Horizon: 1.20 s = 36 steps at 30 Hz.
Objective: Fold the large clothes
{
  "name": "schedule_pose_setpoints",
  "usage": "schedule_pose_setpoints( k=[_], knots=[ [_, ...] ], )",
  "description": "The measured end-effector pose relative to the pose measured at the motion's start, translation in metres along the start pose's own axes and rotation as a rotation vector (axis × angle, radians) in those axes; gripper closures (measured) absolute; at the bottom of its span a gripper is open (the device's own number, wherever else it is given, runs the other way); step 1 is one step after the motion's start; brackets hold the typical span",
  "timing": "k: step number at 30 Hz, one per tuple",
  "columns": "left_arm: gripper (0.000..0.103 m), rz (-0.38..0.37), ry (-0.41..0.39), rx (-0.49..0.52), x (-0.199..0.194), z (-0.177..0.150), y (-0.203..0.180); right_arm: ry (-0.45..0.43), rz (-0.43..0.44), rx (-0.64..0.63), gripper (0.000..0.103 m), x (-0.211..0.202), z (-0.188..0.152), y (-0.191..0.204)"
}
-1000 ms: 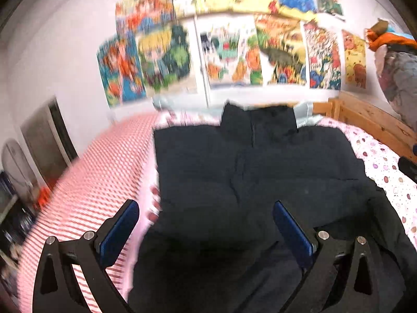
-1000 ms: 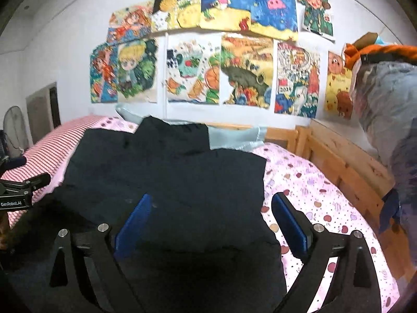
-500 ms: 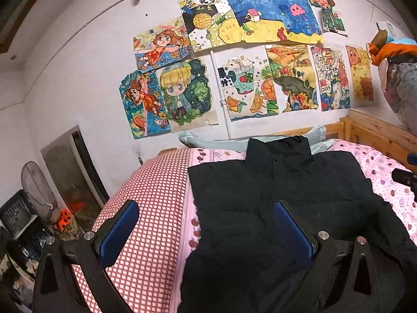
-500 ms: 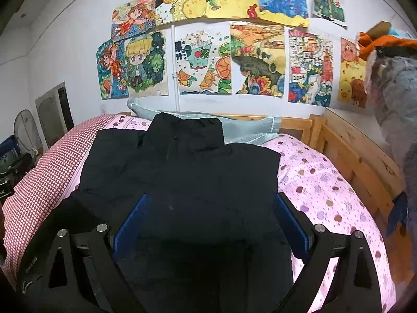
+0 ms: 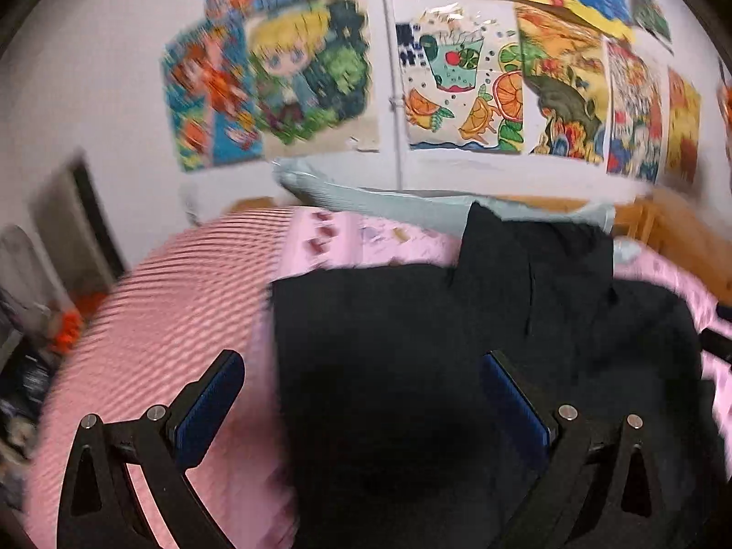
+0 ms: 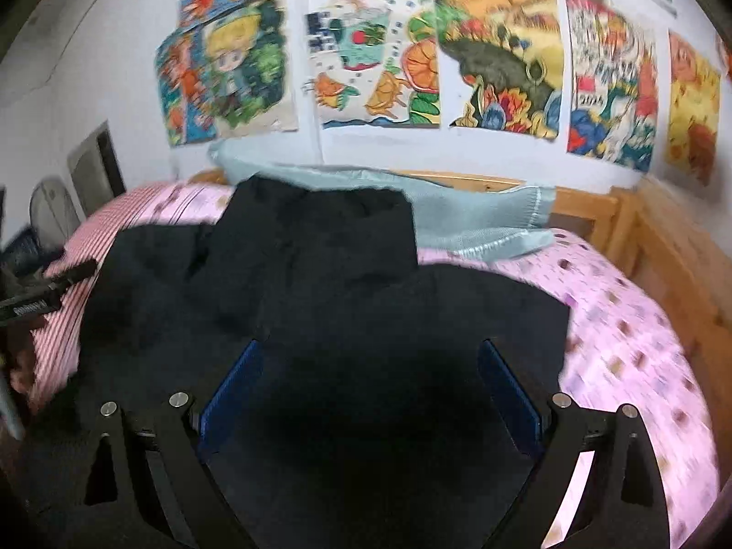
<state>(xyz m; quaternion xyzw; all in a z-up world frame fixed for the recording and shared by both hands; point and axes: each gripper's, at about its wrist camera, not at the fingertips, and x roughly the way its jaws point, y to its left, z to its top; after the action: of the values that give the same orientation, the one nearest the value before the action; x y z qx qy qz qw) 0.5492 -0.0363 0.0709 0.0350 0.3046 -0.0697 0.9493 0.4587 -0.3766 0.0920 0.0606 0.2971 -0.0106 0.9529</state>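
Observation:
A large black jacket (image 5: 457,343) lies spread flat on the bed, its collar (image 5: 535,247) toward the headboard. My left gripper (image 5: 361,389) hangs open over the jacket's left edge, one blue-padded finger above the striped cover and the other above the black cloth. In the right wrist view the same jacket (image 6: 366,311) fills the middle, and my right gripper (image 6: 370,379) is open above its right half with nothing between the fingers. The other gripper's tip (image 6: 45,293) shows at the left edge of that view. Both views are blurred.
A pink dotted sheet (image 6: 617,343) covers the bed, with a red-striped cover (image 5: 151,320) along the left side. A pale blue blanket (image 6: 457,215) lies by the wooden headboard (image 6: 585,206). Posters (image 6: 379,55) fill the wall. A fan and clutter (image 5: 27,320) stand left of the bed.
Both grippers have tilted down and moved closer to the jacket since half a second ago. Both stay open. The jacket has not shifted.

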Motion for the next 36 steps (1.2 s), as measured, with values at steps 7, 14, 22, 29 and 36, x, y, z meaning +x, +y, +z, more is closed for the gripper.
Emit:
schedule_pose_setpoints(
  k=[7, 14, 22, 29, 36],
  knots=[
    [0.001, -0.081, -0.005, -0.007, 0.066, 0.063, -0.035, -0.011, 0.117, 0.264, 0.033, 0.089, 0.061, -0.030],
    [0.066, -0.090, 0.104, -0.073, 0.116, 0.082, -0.073, 0.083, 0.104, 0.330, 0.071, 0.160, 0.074, -0.023],
    [0.098, -0.177, 0.052, -0.196, 0.086, 0.071, -0.056, -0.010, 0.085, 0.216, 0.097, 0.116, 0.055, 0.000],
    [0.099, -0.166, -0.028, -0.013, 0.008, 0.040, -0.049, -0.090, 0.119, 0.092, 0.098, 0.042, 0.019, 0.008],
    [0.100, -0.060, 0.134, 0.134, 0.014, -0.009, -0.056, 0.005, 0.094, 0.073, 0.100, 0.047, -0.024, -0.011]
  ],
)
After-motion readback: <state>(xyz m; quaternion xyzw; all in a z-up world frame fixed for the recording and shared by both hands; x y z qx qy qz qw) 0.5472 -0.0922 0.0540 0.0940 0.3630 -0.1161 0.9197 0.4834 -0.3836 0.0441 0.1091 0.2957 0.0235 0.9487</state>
